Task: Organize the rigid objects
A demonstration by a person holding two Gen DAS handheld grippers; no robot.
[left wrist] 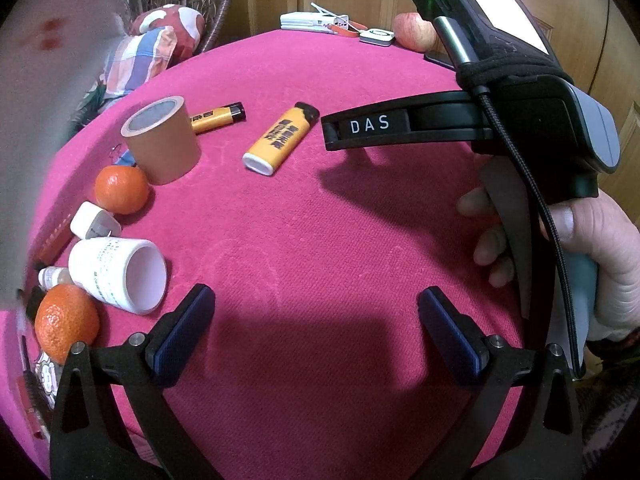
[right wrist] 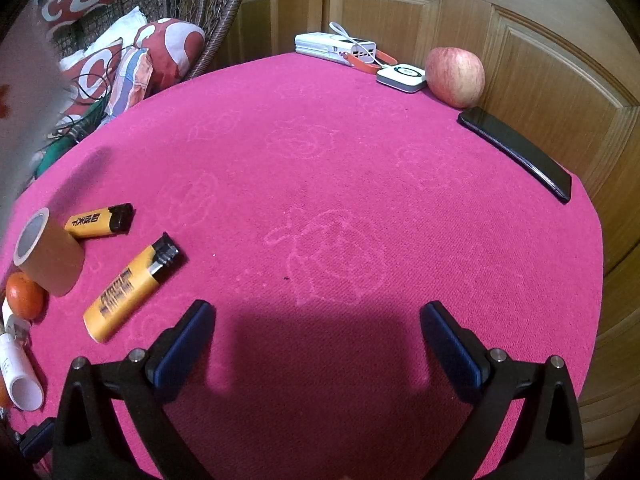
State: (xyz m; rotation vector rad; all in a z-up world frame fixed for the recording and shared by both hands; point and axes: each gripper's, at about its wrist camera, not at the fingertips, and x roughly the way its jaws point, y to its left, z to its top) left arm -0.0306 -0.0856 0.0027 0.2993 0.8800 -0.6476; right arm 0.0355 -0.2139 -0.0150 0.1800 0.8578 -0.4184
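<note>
On the pink tablecloth (right wrist: 360, 184) lie a large orange lighter (left wrist: 280, 140) (right wrist: 128, 288) and a smaller orange lighter (left wrist: 218, 117) (right wrist: 98, 222). Beside them stands a brown tape roll (left wrist: 164, 140) (right wrist: 48, 256). At the left edge are two tangerines (left wrist: 120, 189) (left wrist: 66, 322), a white plug (left wrist: 94, 222) and a white bottle (left wrist: 116, 274) on its side. My left gripper (left wrist: 316, 316) hovers open over bare cloth, right of the bottle. My right gripper (right wrist: 318, 320) is open and holds nothing. In the left wrist view it (left wrist: 330, 132) points at the large lighter's black head.
At the far edge sit a white power bank (right wrist: 336, 48), a small white device (right wrist: 401, 77), an apple (right wrist: 454, 76) and a black phone (right wrist: 516, 152). Wooden panelling stands behind, with a wicker chair with cushions (right wrist: 160, 44) at the back left. A hand (left wrist: 600, 256) holds the right gripper.
</note>
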